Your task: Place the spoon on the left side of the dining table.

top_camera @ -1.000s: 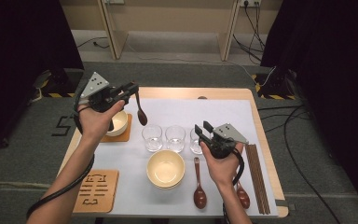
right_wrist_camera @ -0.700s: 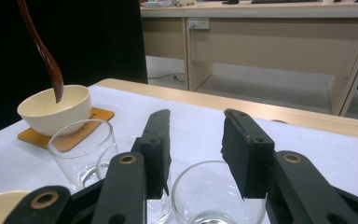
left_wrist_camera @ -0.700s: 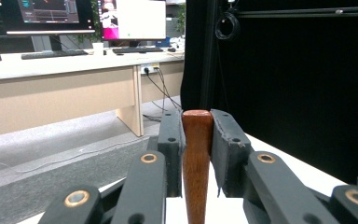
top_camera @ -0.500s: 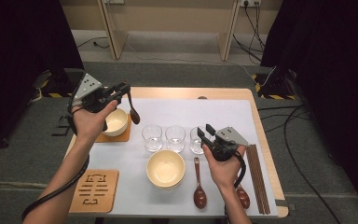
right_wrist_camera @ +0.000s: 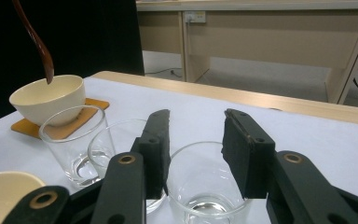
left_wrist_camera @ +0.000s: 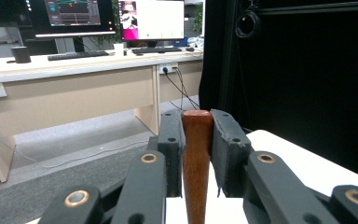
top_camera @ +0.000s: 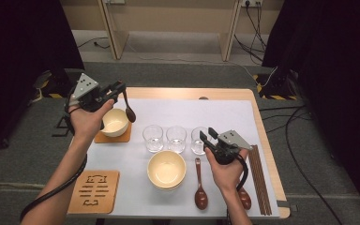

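My left gripper (top_camera: 119, 87) is shut on the handle of a brown wooden spoon (top_camera: 129, 110). The spoon hangs bowl-end down at the right rim of a small cream bowl (top_camera: 114, 122) on an orange coaster (top_camera: 118, 138). In the left gripper view the handle (left_wrist_camera: 196, 158) is clamped between the pads of the left gripper (left_wrist_camera: 197, 119). My right gripper (top_camera: 206, 136) stands open at the rightmost of three glasses (top_camera: 197, 141). In the right gripper view that glass (right_wrist_camera: 205, 191) sits just under the spread jaws of the right gripper (right_wrist_camera: 196, 117), untouched.
Two more glasses (top_camera: 153, 137) (top_camera: 176, 138) stand in the row. A larger cream bowl (top_camera: 167, 168) sits in front, with two wooden spoons (top_camera: 200, 187) (top_camera: 244, 197) and dark chopsticks (top_camera: 258, 178) at the right. A cut-out wooden coaster (top_camera: 95, 190) lies front left.
My left hand has carried the spoon leftwards and slightly down, bringing it to the small bowl's rim. The right hand has stayed put.
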A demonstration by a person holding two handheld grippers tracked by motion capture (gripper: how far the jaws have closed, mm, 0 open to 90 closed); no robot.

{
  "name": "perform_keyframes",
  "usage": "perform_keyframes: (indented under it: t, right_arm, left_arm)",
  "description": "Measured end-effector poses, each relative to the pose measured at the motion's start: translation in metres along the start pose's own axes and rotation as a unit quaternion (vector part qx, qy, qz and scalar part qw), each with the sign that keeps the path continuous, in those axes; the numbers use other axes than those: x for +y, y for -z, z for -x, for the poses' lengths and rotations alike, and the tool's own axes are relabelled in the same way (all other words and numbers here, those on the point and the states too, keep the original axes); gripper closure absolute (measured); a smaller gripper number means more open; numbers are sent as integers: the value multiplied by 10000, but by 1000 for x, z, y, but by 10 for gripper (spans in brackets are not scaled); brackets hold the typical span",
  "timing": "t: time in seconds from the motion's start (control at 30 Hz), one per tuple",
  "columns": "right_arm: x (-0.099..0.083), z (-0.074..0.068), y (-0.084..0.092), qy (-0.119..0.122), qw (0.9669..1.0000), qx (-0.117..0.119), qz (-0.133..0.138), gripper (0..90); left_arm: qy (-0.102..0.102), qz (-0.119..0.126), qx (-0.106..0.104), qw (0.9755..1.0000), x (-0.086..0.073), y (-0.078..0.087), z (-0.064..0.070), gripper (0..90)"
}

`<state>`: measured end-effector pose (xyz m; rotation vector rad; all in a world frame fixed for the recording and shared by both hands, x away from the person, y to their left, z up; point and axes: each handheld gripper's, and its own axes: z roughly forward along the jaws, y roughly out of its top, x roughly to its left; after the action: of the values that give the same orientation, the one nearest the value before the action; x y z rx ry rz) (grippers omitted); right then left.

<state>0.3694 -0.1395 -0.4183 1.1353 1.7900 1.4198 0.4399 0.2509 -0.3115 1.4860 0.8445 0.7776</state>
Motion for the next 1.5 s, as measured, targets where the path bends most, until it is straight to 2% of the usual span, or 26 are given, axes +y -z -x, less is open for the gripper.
perform_keyframes:
  t: [0.43, 0.93, 1.5]
  right_arm:
    - [-4, 2, 1, -18, 10000, -14, -42, 611]
    - [-7, 4, 0, -24, 10000, -23, -83, 611]
    - [-7, 5, 0, -39, 9999, -19, -97, 608]
  left_arm:
    - [-23, -74, 299, 9995, -12, -6, -14, 747]
    - [-60, -177, 628, 9979, -25, -7, -30, 747]
    - [111, -502, 865, 9949, -48, -13, -47, 746]
